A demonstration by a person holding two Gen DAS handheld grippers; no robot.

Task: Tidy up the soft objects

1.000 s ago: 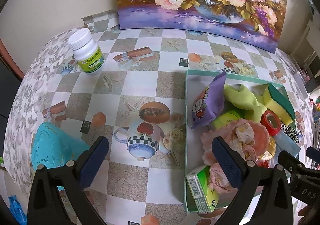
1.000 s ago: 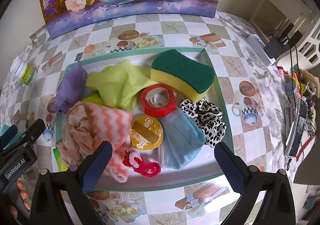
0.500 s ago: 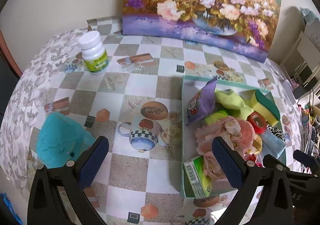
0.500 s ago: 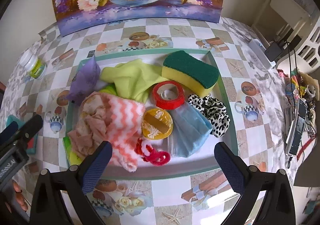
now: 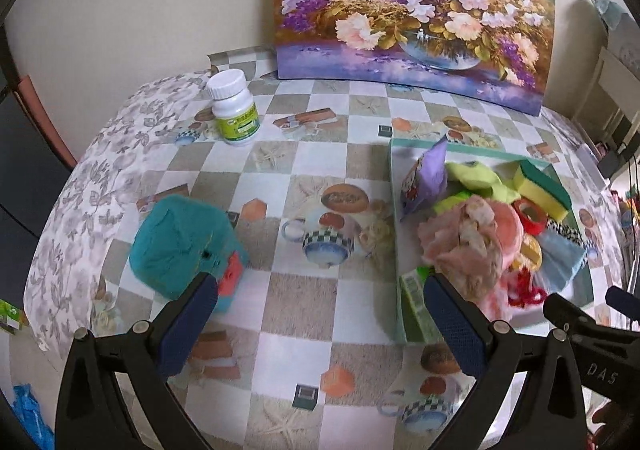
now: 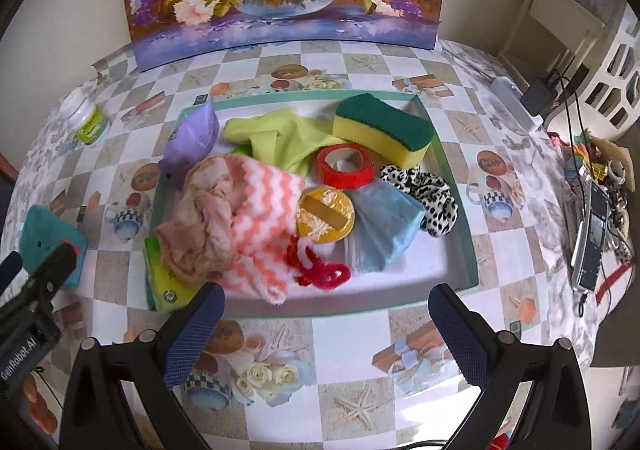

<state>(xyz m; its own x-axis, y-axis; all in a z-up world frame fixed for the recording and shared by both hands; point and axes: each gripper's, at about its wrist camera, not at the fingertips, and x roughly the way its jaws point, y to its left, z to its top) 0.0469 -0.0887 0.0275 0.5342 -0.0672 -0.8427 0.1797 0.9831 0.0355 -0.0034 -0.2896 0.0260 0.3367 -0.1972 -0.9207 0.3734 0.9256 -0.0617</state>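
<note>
A green-rimmed tray (image 6: 448, 165) holds soft things: a pink zigzag cloth (image 6: 256, 205), a lime cloth (image 6: 280, 137), a yellow-green sponge (image 6: 384, 127), a blue cloth (image 6: 384, 221), a leopard scrunchie (image 6: 428, 197) and a purple pouch (image 6: 192, 145). A teal plush toy (image 5: 180, 246) lies on the table left of the tray. My left gripper (image 5: 316, 326) is open above the table between toy and tray. My right gripper (image 6: 328, 330) is open over the tray's near rim. Both hold nothing.
In the tray also lie a red tape roll (image 6: 344, 165), a yellow round tin (image 6: 326, 213), a red yarn loop (image 6: 316, 266) and a green box (image 6: 164, 274). A white pill bottle (image 5: 234, 109) and a flower painting (image 5: 412, 5) stand at the back. Cables and clutter (image 6: 596, 209) lie right.
Both grippers have pulled back and up from the table, so more of it shows. The teal toy has come fully into the left wrist view. Nothing was grasped.
</note>
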